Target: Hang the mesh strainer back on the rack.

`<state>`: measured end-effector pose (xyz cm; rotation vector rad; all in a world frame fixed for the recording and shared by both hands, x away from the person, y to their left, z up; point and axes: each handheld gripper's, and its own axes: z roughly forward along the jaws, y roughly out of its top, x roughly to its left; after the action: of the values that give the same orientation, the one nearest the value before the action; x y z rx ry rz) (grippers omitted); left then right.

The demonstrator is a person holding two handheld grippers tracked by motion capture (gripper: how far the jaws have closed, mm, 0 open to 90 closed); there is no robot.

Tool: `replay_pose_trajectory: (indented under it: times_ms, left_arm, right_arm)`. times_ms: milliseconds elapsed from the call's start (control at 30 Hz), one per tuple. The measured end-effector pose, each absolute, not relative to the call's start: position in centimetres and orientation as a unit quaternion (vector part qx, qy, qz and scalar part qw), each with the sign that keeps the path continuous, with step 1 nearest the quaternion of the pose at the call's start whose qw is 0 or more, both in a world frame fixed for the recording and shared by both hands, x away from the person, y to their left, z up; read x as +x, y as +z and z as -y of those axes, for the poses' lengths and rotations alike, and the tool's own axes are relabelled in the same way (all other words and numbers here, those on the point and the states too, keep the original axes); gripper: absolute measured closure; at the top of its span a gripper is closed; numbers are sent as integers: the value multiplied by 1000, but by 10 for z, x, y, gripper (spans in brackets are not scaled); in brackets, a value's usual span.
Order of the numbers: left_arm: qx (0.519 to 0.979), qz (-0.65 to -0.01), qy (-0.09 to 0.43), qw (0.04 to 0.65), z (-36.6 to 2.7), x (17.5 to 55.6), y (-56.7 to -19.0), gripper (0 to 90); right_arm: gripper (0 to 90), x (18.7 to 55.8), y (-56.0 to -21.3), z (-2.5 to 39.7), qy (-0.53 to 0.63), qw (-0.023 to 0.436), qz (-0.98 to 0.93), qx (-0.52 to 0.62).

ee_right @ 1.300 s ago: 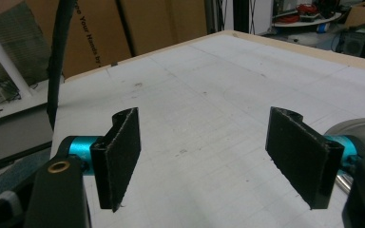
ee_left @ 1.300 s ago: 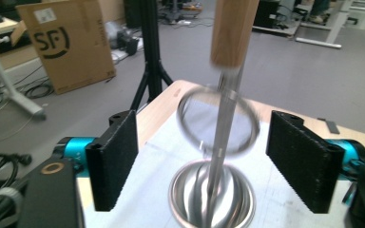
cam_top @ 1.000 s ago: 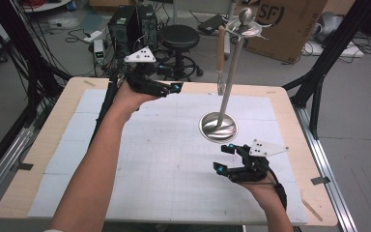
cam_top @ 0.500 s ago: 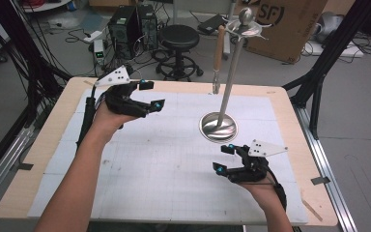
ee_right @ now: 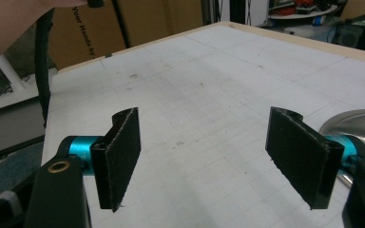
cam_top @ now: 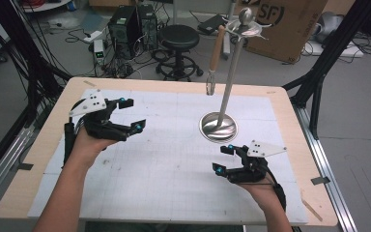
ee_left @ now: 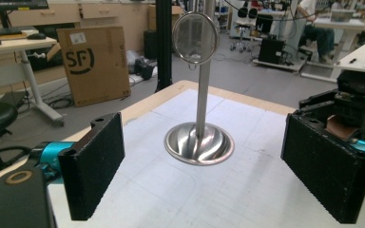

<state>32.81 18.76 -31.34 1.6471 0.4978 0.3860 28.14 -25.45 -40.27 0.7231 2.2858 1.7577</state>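
Two open claws, left claw [cam_top: 129, 114], right claw [cam_top: 224, 158], "SF" carton [cam_top: 287, 24]

Black two-jaw tool [cam_top: 130, 114], teal joints, grey three-cornered plate, black cable
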Motion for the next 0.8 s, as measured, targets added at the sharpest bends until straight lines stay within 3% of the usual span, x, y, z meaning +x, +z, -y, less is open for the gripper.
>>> replay_pose_trajectory:
  times_ms: [800]
  left_arm:
    - [736,-251,166,606,-205,292,-366,134]
  right_arm:
    - [245,287,-407,260,584,94,-764,257]
